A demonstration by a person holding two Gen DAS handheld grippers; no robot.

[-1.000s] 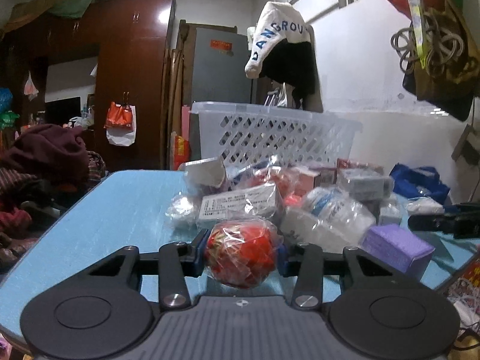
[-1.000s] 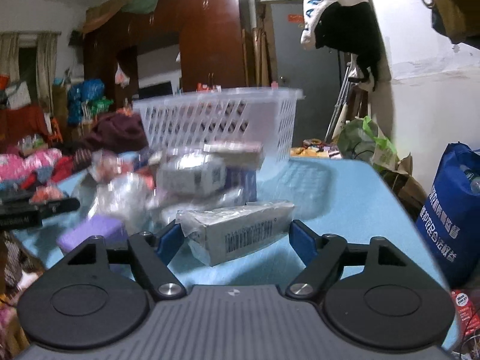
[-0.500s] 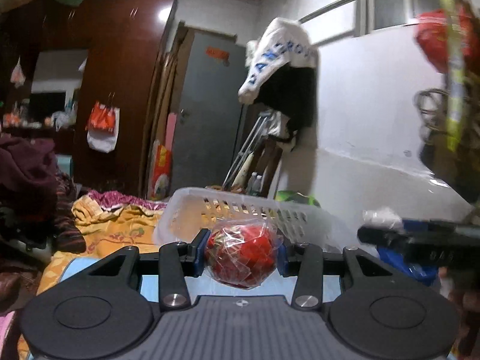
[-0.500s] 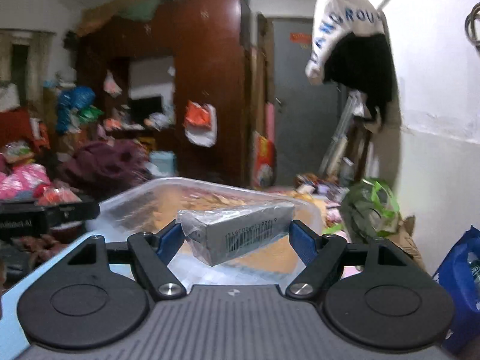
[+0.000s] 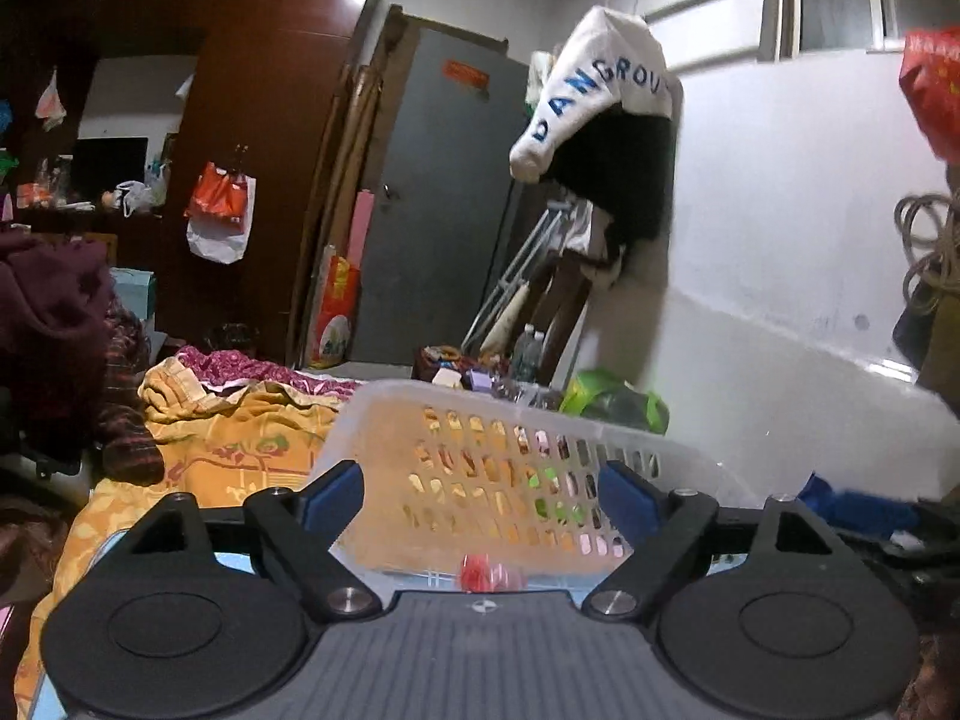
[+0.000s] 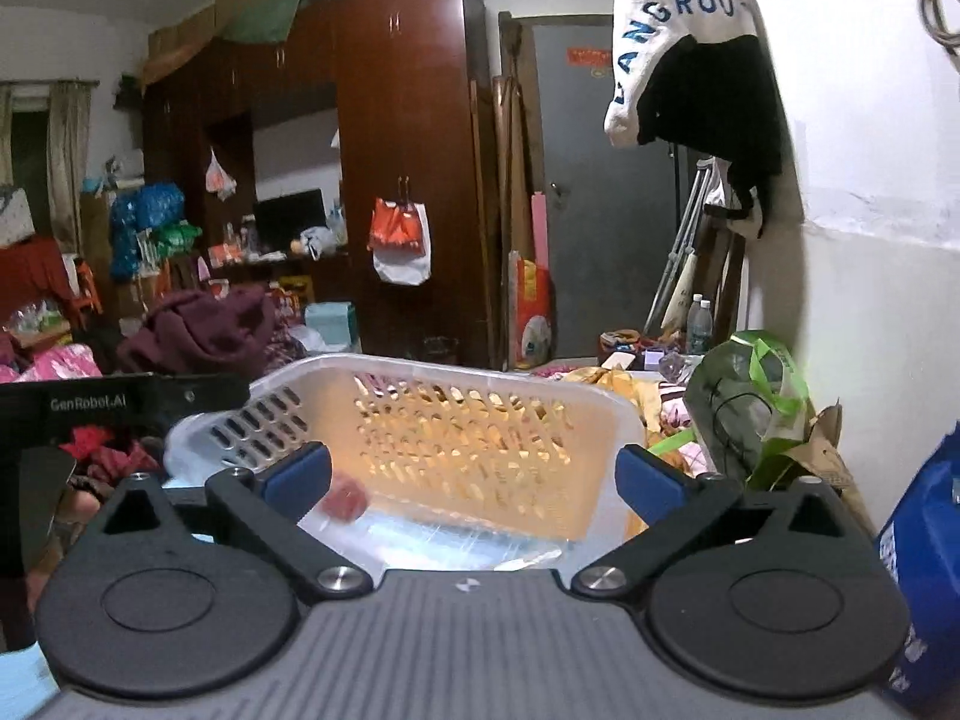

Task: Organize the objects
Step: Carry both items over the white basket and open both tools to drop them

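A white slotted plastic basket (image 5: 510, 438) stands right in front of both grippers; it also shows in the right wrist view (image 6: 456, 414). My left gripper (image 5: 483, 495) is open and empty above the basket. The red bagged item (image 5: 486, 573) lies low inside the basket, half hidden by the gripper body; it shows blurred in the right wrist view (image 6: 345, 495). My right gripper (image 6: 474, 477) is open and empty over the basket. The grey box is not visible. The left gripper's body (image 6: 120, 405) shows at the left of the right wrist view.
A blue table (image 5: 114, 546) carries the basket. An orange blanket (image 5: 228, 438) lies behind it on the left. A green bag (image 6: 750, 396) and a blue bag (image 6: 924, 570) sit on the right by the white wall. A dark wardrobe (image 6: 396, 150) stands behind.
Both grippers have opened over the basket. The red bagged item dropped from the left gripper into the basket; the grey box left the right gripper and is out of sight.
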